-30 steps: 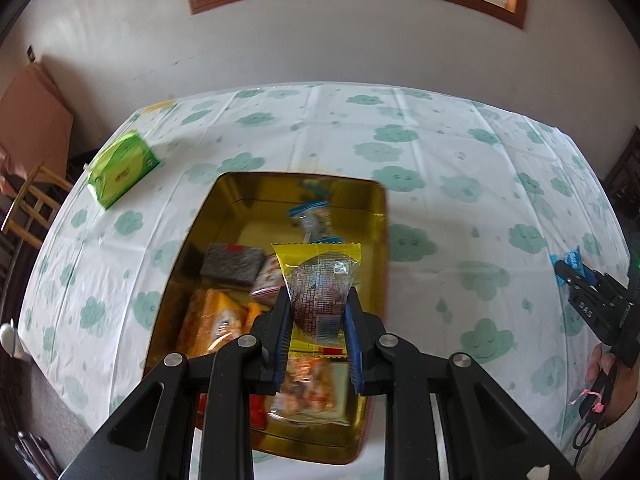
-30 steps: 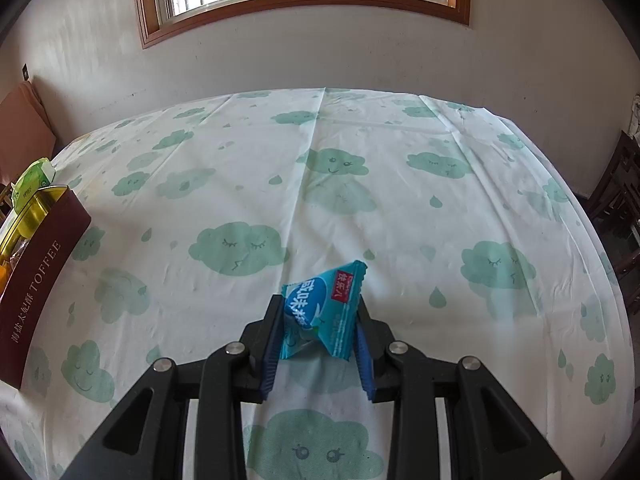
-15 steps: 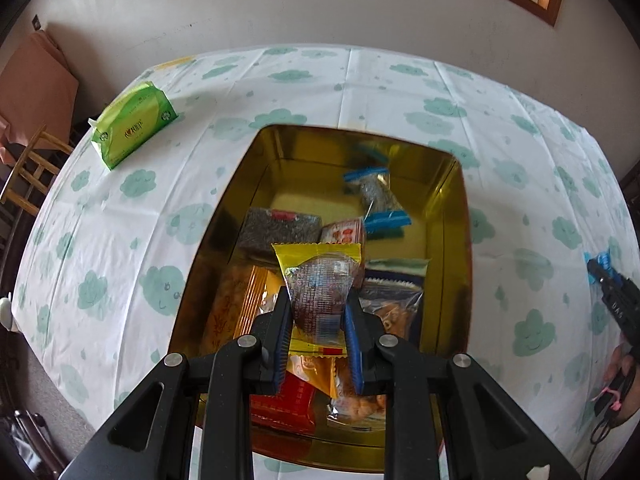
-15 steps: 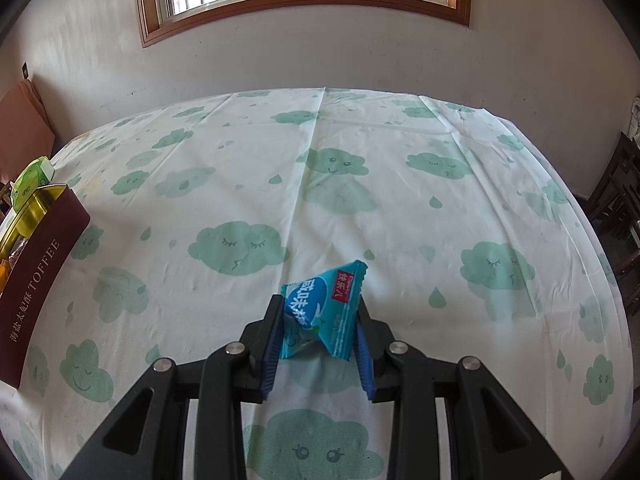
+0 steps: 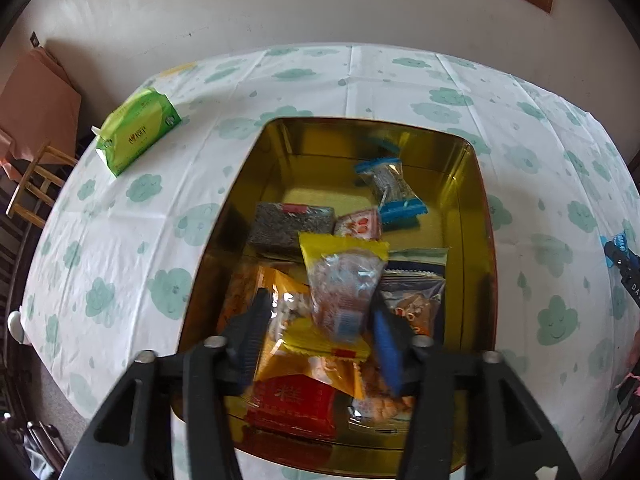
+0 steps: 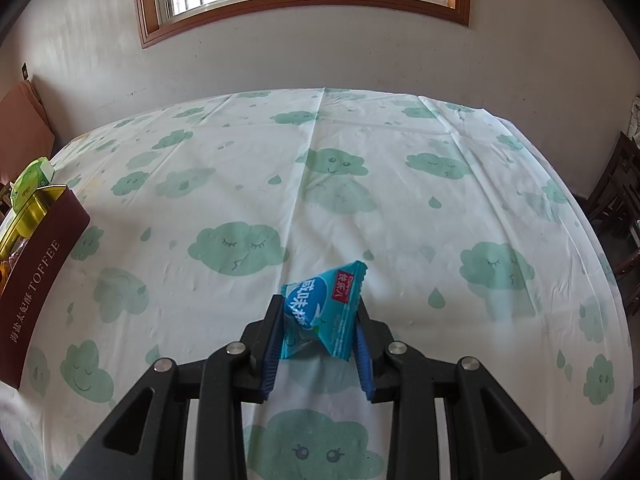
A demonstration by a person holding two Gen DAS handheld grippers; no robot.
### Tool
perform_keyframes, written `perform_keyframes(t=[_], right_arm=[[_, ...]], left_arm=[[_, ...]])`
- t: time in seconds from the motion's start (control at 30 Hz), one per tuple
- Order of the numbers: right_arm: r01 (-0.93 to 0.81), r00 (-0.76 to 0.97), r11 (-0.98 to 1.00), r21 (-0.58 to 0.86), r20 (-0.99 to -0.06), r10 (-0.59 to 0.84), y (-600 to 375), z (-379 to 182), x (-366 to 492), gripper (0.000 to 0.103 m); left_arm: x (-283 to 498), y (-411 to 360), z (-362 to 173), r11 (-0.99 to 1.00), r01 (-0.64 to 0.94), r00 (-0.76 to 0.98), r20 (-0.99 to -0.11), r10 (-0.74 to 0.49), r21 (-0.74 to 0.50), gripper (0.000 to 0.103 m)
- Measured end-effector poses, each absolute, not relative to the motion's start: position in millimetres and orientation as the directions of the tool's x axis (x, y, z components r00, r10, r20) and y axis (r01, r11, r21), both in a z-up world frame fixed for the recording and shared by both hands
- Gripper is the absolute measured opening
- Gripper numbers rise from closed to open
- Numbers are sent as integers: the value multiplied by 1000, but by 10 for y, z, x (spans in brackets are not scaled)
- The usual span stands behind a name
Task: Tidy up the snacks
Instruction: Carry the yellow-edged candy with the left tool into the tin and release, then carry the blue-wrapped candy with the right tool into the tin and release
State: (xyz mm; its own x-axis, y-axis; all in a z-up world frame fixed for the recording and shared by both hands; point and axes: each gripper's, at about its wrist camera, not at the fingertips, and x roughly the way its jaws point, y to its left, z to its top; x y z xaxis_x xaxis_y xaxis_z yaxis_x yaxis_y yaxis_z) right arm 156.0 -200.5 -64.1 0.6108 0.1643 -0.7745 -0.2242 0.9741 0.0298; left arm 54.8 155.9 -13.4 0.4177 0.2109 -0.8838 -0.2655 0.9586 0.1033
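In the left wrist view my left gripper (image 5: 318, 300) hangs over the gold tin (image 5: 476, 216), which holds several wrapped snacks. Its jaws are opening. A clear packet with yellow ends (image 5: 344, 280) lies loose between the fingers on top of the pile, and the left pad stands well clear of it. My right gripper (image 6: 319, 304) is shut on a small blue candy packet (image 6: 320, 308) and holds it just above the cloud-print tablecloth (image 6: 360, 184). The tin's maroon side (image 6: 36, 264) shows at the far left of the right wrist view.
A green tissue pack (image 5: 136, 134) lies on the table to the left of the tin, near the far edge. A wooden chair (image 5: 32, 184) stands beyond the table's left side. The right gripper (image 5: 624, 264) shows at the right edge of the left wrist view.
My left gripper sank lower over the tin, then its jaws parted and let go of the yellow-ended packet. The right gripper has kept still with the blue packet.
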Motion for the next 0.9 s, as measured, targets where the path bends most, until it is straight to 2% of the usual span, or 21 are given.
perform_keyframes(t=[0.1,0.17,0.3,0.57,0.9], right_arm=[[-225,612,974,17,-775,155,-1994,-640,1560,31],[-224,613,974,17,-775,155,-1993,-640,1558,31],[-208,617,978,7,-775,137,-1979,-634,1551,31],[-187,636,982,8,-761,127,-1849,-507,1448,30],[-294,641,955,28,-736,218,-1351,-193,1209,30]], left_arm=[[515,1586,-93,957,-265,436,-871,227,116,67],[491,1603,-69,960,-260,448,-867,219,108,69],[431,1649,-11,959,-266,469,-855,220,101,82],[305,1695,118,958,-265,504,-831,236,112,82],[183,1723,213,959,-266,527,-818,231,99,83]])
